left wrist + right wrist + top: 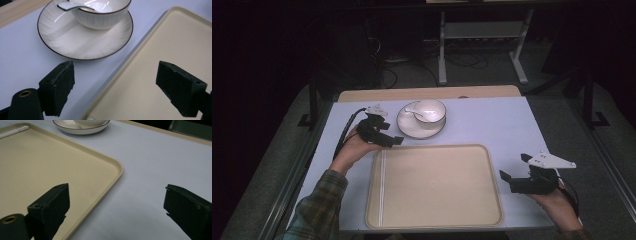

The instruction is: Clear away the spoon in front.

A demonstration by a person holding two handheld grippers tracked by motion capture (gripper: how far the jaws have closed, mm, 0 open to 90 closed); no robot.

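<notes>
1. The left tongs [388, 134] hover near the counter's [492, 120] far-left part, jaws spread wide and holding nothing. They point at the plate [404, 126], probably to line up on its near rim.
2. The plate sits near the middle of the far edge, just beyond the tray's [434, 187] far-left corner and apart from it. A bowl [430, 113] stands on it with a spoon [413, 111] resting inside, so the set would likely move as one.
3. The tray lies bare along the near edge, seemingly ready to take the plate.
4. The right tongs [513, 167] hang by the tray's right rim near the counter's right edge, jaws wide apart and empty, apparently waiting.
</notes>
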